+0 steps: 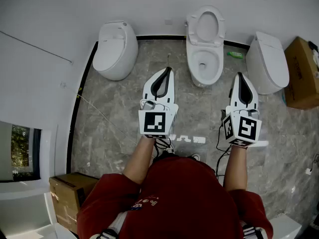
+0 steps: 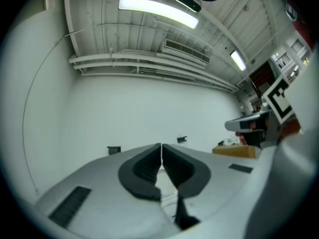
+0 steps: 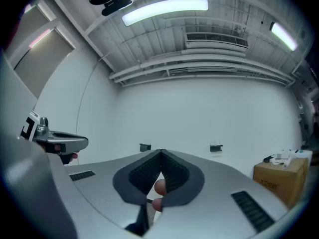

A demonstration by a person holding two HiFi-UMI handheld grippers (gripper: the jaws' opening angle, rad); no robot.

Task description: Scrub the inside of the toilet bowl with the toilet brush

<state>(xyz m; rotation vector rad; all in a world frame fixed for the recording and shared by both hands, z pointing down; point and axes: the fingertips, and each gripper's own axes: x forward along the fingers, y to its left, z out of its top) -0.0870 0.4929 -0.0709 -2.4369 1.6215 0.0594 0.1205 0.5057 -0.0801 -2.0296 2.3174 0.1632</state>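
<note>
Open toilet [image 1: 203, 63] stands against the white wall [image 1: 60, 14], seat and lid [image 1: 207, 26] up, bowl uncovered. Two closed toilets flank it: one [image 1: 115, 49] to its left, one [image 1: 269, 61] to its right. Small green item [image 1: 235, 55] on the floor by the wall, just right of the open toilet; too small to identify. Cardboard box [image 1: 301, 73] further right, past the right closed toilet.

Left gripper [image 1: 168, 69] held out roughly level over the grey marble floor [image 1: 109, 133], tip just left of the open toilet's front and apart from it. Jaws together, nothing between them [image 2: 161, 146].

Right gripper [image 1: 240, 75] roughly level, to the right of the open toilet, between it and the right closed toilet. Jaws together at the tips [image 3: 161, 152]; pinkish rounded shapes show through the gap behind the pads, maybe the person's fingers.
</note>
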